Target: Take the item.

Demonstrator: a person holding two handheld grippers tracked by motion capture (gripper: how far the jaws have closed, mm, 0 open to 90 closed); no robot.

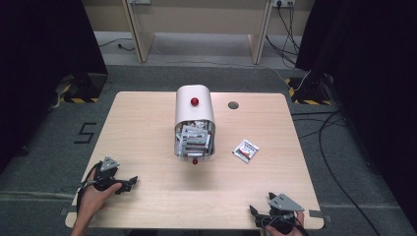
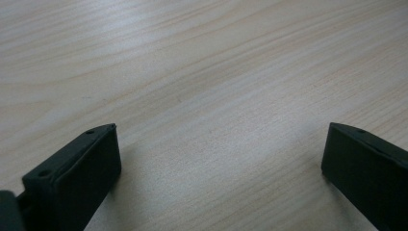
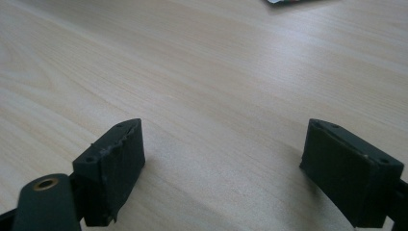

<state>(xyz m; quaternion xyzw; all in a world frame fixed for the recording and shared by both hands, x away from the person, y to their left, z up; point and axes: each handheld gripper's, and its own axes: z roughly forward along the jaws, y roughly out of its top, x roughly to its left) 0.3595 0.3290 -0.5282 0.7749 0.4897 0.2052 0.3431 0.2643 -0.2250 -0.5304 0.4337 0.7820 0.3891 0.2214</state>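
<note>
Pale wooden desk on grey carpet, black curtains at both sides.
White container (packets inside) lies lengthwise, mouth toward 6 o'clock; left claw and right claw both gape, holding nothing.

Container mid-table, packet to its right, grippers at near corners

Left hand-held gripper agape, right hand-held gripper agape

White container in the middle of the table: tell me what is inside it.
The white container lies with its open end facing the person; stacked flat packets fill the opening. Its white shell hides how far back they go. One similar packet lies outside, to its right.
</note>
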